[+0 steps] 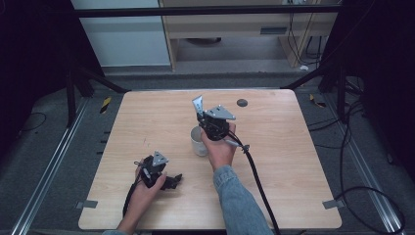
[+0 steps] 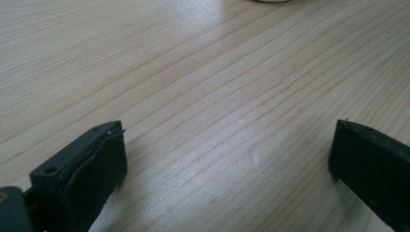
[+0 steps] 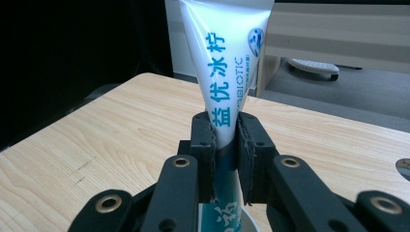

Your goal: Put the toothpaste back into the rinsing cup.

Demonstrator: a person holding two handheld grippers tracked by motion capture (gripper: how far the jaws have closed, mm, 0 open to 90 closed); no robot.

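Your right gripper (image 3: 225, 140) is clamped on the toothpaste tube (image 3: 225, 53), directly over the white cup (image 1: 198, 142) near table centre. Lower it straight and release only once the tube's bottom end is well inside. Tube stands near upright, long axis vertical, flat crimped end up, tipped toward 11 o'clock. Left gripper (image 2: 227, 159) rests wide open, holding nothing, at 7 o'clock from the cup.

A lab or test room: wooden table (image 1: 161, 112) inside black metal frame (image 1: 205, 10), loose floor cables (image 1: 364, 196).
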